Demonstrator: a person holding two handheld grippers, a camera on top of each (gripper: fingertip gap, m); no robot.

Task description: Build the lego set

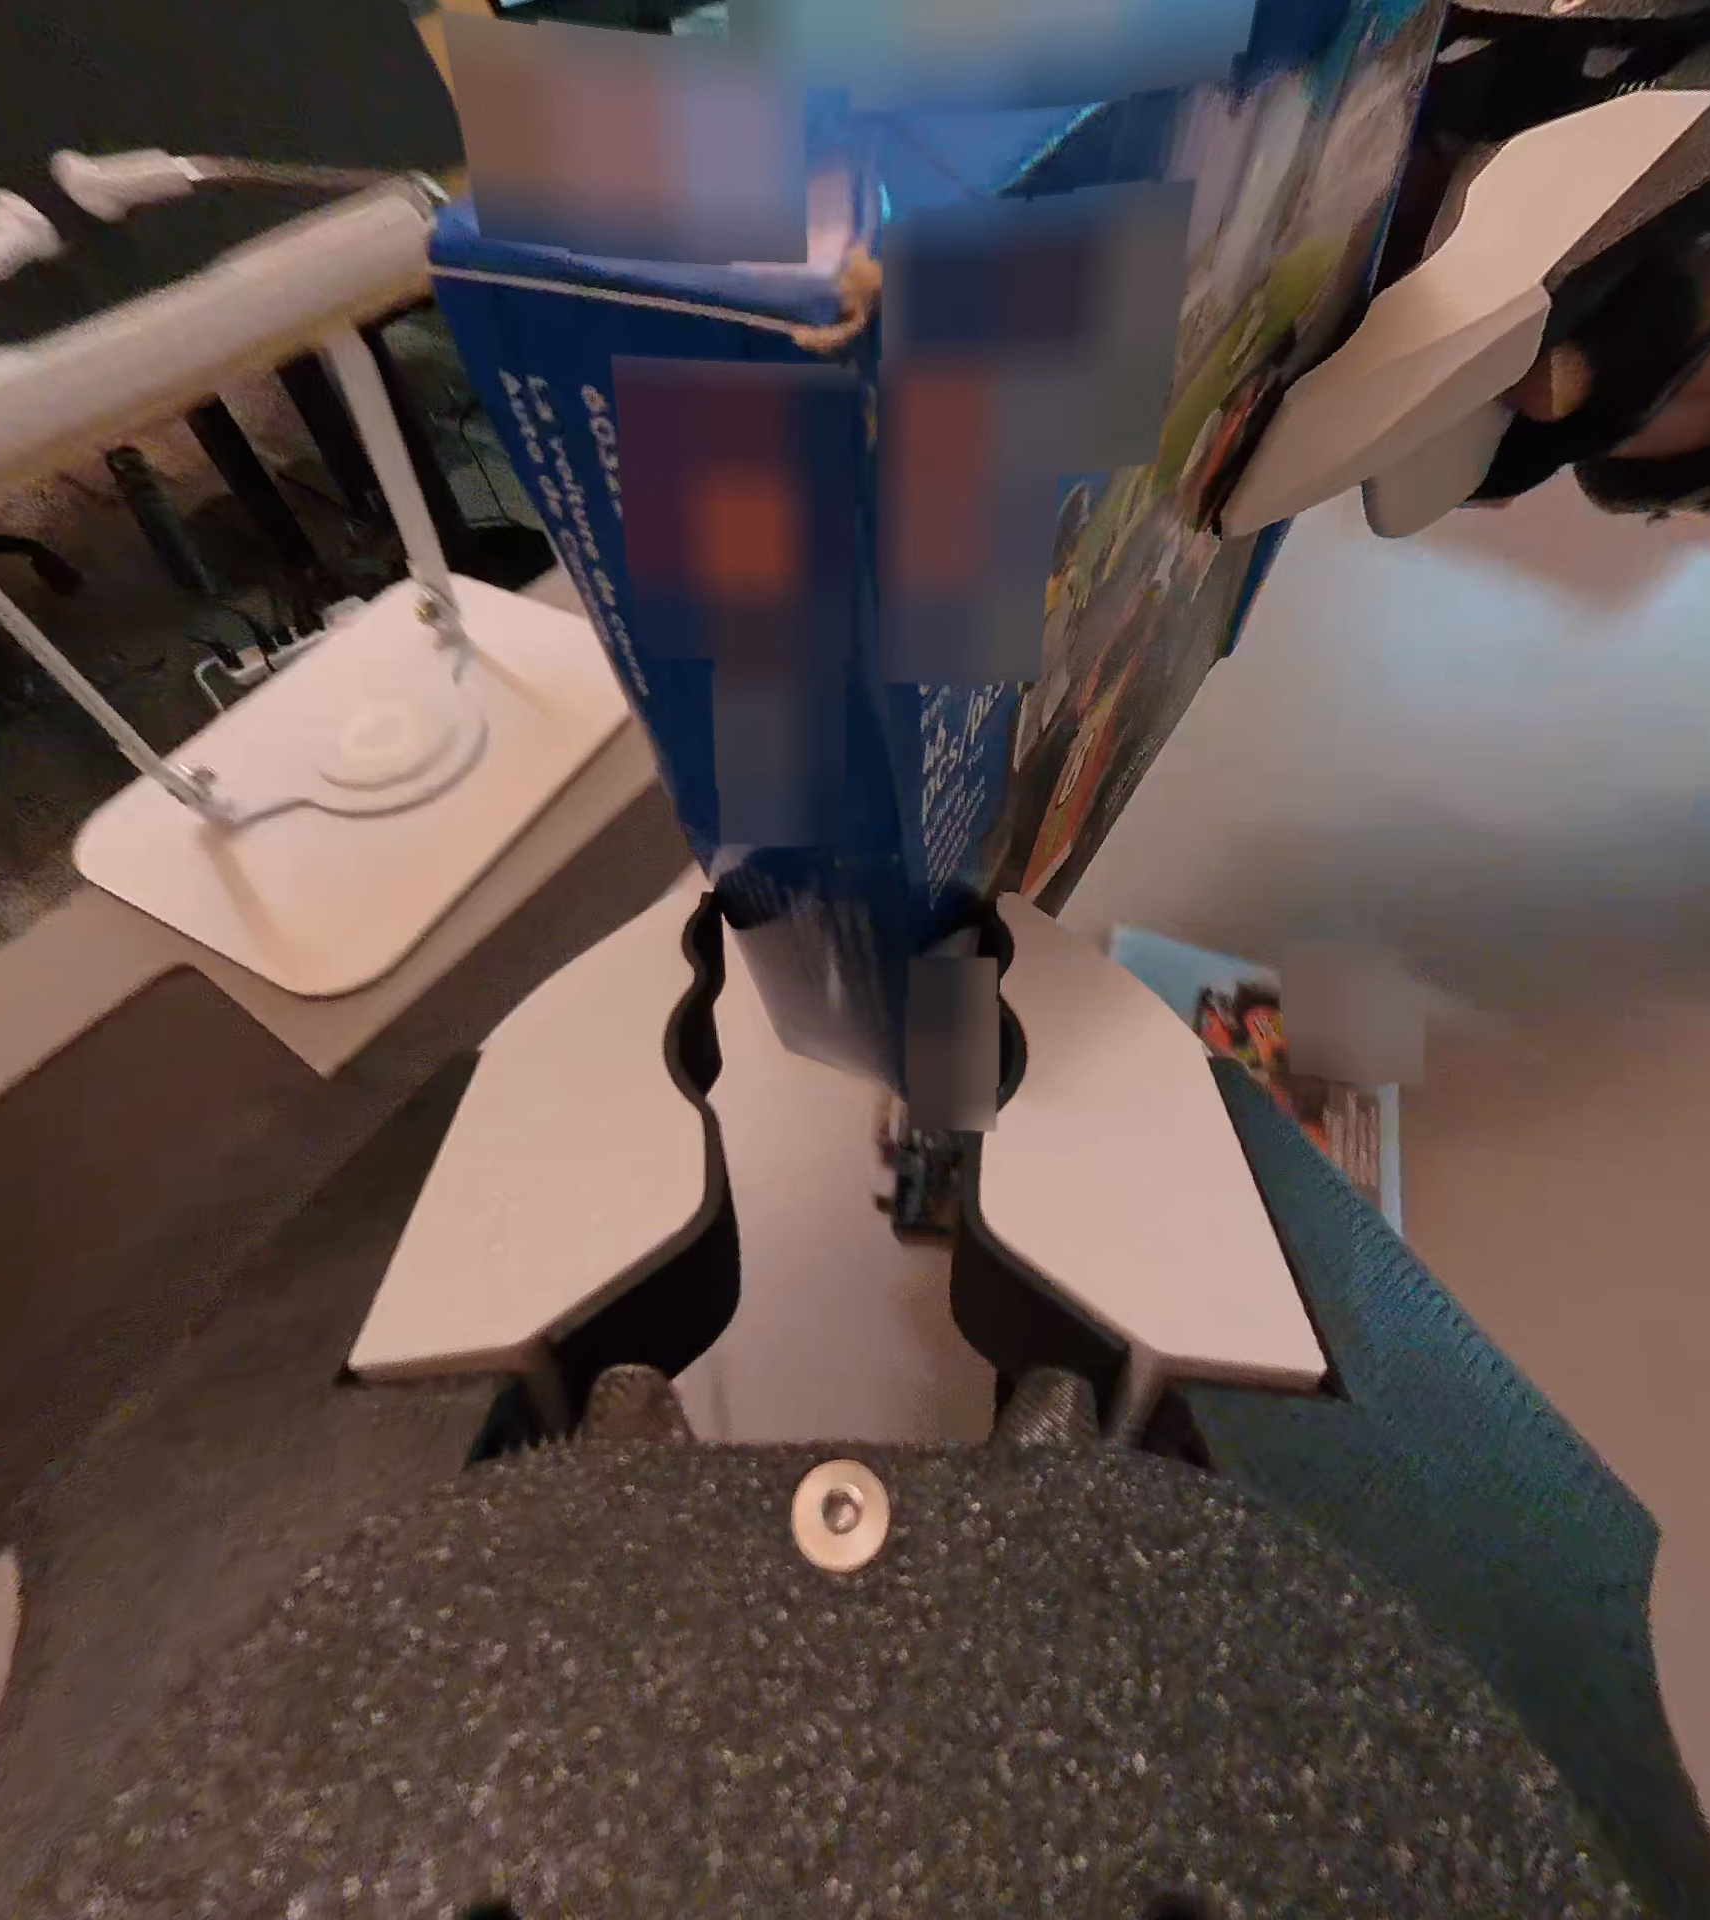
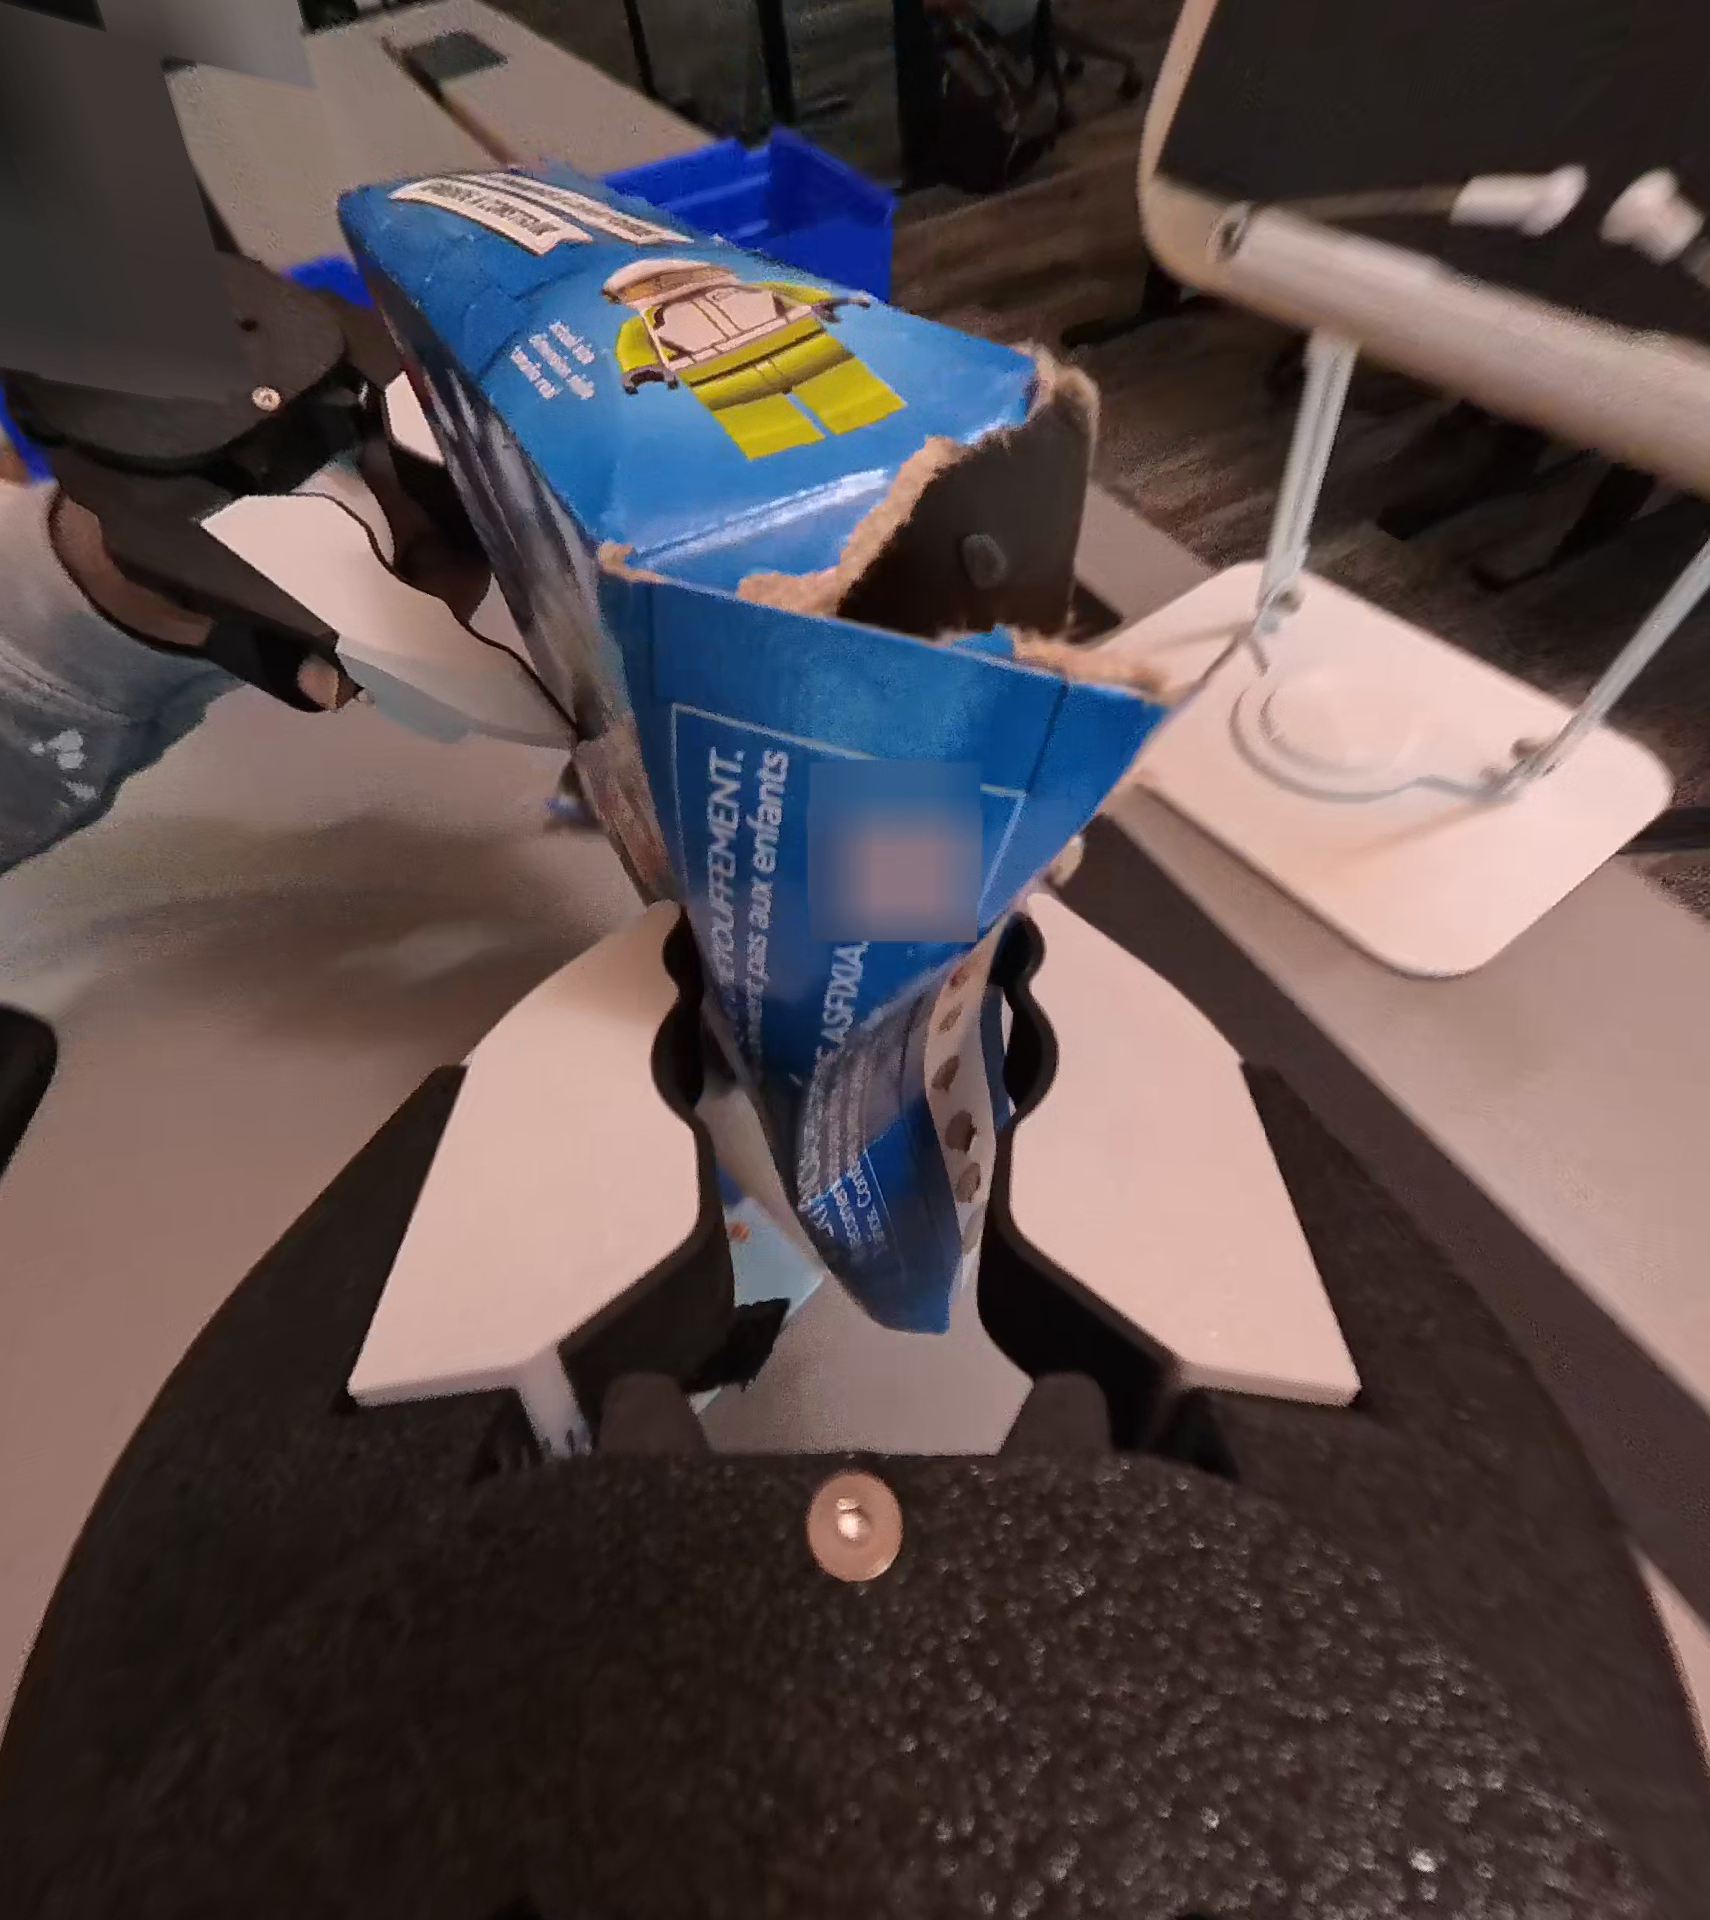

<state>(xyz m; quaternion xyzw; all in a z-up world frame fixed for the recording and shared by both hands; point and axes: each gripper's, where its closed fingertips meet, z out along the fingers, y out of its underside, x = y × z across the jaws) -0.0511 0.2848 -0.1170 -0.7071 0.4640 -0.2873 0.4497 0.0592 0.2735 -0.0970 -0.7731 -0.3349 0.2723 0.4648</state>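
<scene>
A blue cardboard lego box point(image 2: 778, 416) is held in the air between both grippers, tilted, with a ragged torn opening point(image 2: 944, 592) at its upper end. My right gripper point(image 2: 846, 956) is shut on one end of the box. My left gripper point(image 1: 856, 935) is shut on the box point(image 1: 622, 301) at its lower edge. In the left wrist view the right gripper point(image 1: 1235, 509) clamps the box's printed side at the upper right. In the right wrist view the left gripper point(image 2: 539, 717) clamps the box from the left, held by a gloved hand. The box's contents are hidden.
A printed booklet point(image 1: 1246, 1023) lies on the pale table point(image 1: 1557, 831). Small dark pieces point(image 1: 918, 1174), blurred, lie below the box. A monitor on a white stand base point(image 2: 1402, 810) sits at the table's edge. Blue bins point(image 2: 768, 197) stand behind the box.
</scene>
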